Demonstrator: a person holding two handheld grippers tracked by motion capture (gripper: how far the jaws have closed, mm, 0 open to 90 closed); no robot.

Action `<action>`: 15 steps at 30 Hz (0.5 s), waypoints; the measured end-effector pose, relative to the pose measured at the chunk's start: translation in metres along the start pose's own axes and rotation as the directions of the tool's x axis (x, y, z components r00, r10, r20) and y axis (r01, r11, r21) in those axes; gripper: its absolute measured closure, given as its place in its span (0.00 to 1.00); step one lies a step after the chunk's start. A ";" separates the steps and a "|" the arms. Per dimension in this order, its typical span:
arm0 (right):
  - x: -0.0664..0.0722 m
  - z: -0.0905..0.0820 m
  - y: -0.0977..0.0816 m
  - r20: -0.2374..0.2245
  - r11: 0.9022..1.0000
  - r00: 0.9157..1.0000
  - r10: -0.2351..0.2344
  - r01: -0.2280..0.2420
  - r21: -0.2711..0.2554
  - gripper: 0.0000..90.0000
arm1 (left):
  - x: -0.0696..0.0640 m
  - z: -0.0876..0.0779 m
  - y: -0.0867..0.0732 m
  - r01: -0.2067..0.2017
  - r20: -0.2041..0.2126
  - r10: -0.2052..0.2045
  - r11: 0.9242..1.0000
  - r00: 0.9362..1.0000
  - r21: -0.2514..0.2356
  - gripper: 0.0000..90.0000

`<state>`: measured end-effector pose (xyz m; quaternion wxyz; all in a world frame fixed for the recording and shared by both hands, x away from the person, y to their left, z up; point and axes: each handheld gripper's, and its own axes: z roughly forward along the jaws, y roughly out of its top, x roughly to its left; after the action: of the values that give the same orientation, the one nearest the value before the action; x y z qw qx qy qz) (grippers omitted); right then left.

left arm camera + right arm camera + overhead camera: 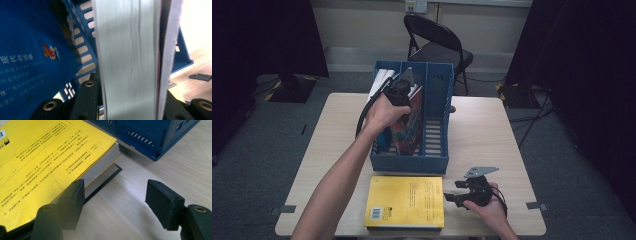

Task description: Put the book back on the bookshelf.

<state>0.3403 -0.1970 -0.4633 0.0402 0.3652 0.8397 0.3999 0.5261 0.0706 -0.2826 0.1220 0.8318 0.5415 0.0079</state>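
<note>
Where the left gripper point(401, 92) reaches down into the blue file rack point(435, 156), its jaws are clamped on a colourful book point(408, 127): in the left gripper view the grey page edge point(127, 60) of that book runs straight up between the two black jaws, whose tips are hidden behind it, so the exact points of contact cannot be made out. No earlier picture is at hand to show the closing itself. That book stands upright in the middle compartment of the rack, its lower end hidden by the front wall in the high view. Just beside it in the left gripper view is a blue cover with white lettering point(27, 72), too blurred to read. White sheets point(380, 82) rise from the leftmost compartment, their lower part hidden by the person's hand.

The right gripper point(457, 196) rests low near the front right corner of the desk point(492, 130), jaws released and standing wide with only bare wood between them. Its one pad lies just beside the corner of a yellow book point(45, 157), which lies flat at the front edge of the desk on a darker book point(105, 181) whose edge alone peeks out. The rack stands mid-desk, behind both books.
</note>
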 end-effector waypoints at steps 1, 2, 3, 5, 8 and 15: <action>0.000 0.000 0.000 0.006 1.000 1.000 -0.002 0.002 -0.005 0.34 | 0.000 -0.001 0.001 0.001 -0.001 -0.001 1.000 1.000 -0.014 0.82; 0.000 0.000 0.000 0.006 1.000 1.000 -0.001 0.001 -0.006 0.34 | 0.000 -0.001 0.003 0.002 -0.004 -0.002 1.000 1.000 -0.022 0.82; 0.000 0.000 0.000 0.007 1.000 1.000 -0.002 0.002 -0.006 0.34 | 0.000 -0.001 0.003 0.002 -0.004 -0.002 1.000 1.000 -0.022 0.82; -0.001 0.000 -0.001 0.007 1.000 1.000 0.001 -0.001 -0.004 0.34 | 0.004 0.000 0.007 0.012 -0.002 -0.012 0.999 1.000 -0.042 0.82; -0.002 -0.001 -0.001 0.007 1.000 1.000 0.002 -0.002 -0.004 0.34 | 0.006 0.001 0.008 0.028 -0.007 -0.029 0.998 1.000 -0.057 0.82; -0.003 -0.002 -0.002 0.008 1.000 1.000 0.004 -0.004 -0.005 0.34 | 0.011 0.002 0.016 0.069 -0.023 -0.072 0.991 0.997 -0.112 0.82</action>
<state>0.3405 -0.2005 -0.4641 0.0436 0.3685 0.8377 0.4007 0.5454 0.0737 -0.2827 0.1610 0.8039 0.5707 0.0452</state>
